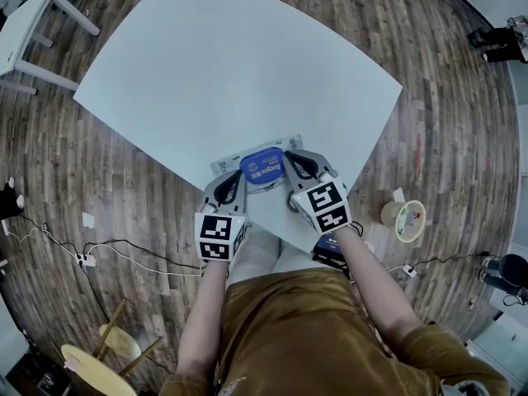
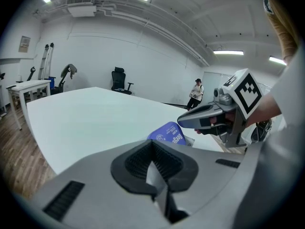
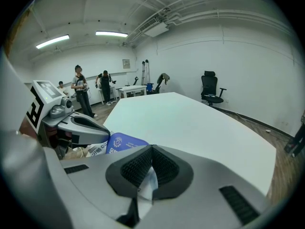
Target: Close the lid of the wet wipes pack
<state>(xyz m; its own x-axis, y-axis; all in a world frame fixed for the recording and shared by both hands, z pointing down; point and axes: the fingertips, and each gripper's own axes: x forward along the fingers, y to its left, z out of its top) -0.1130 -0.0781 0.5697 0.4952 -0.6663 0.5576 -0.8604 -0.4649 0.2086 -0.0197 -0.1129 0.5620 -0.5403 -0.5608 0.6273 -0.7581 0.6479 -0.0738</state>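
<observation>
The wet wipes pack (image 1: 227, 164) lies at the near corner of the white table (image 1: 231, 73). Its blue oval lid (image 1: 262, 165) shows between my two grippers. In both gripper views the lid (image 2: 167, 133) (image 3: 125, 143) looks tilted up from the pack. My left gripper (image 1: 235, 180) rests over the pack's left part, its jaws shut with only a white sliver showing behind the tips (image 2: 153, 173). My right gripper (image 1: 292, 163) is at the lid's right edge, also shut (image 3: 151, 175). The rest of the pack is hidden by the gripper bodies.
The pack sits close to the table's near edge, right above the person's lap. On the wooden floor are a tape roll (image 1: 403, 220), cables (image 1: 107, 254) and a stool (image 1: 91, 370). A small white desk (image 1: 33, 23) stands at far left. People (image 3: 81, 97) stand across the room.
</observation>
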